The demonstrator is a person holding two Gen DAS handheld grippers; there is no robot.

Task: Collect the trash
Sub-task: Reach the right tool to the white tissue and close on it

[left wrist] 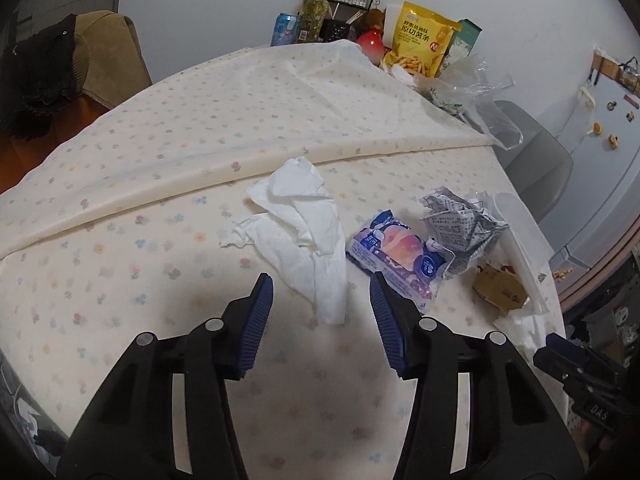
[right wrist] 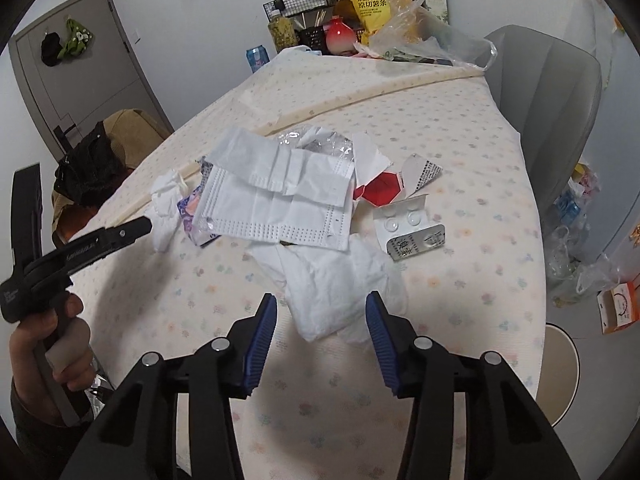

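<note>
Left gripper [left wrist: 321, 318] fingers apart, tissue [left wrist: 298, 216] tip between — unclamped; right gripper [right wrist: 321, 330] likewise straddles napkin [right wrist: 340, 284], right of tissue — grasps presumably being lined up.

Both your grippers tilt down over the table [left wrist: 120, 240]. Left gripper [left wrist: 321, 300]: jaws part open, pads clear, nothing pinched. Right gripper [right wrist: 321, 312]: same, half open. Your left hand [right wrist: 60, 344] wraps its handle, off the table's left edge.
</note>
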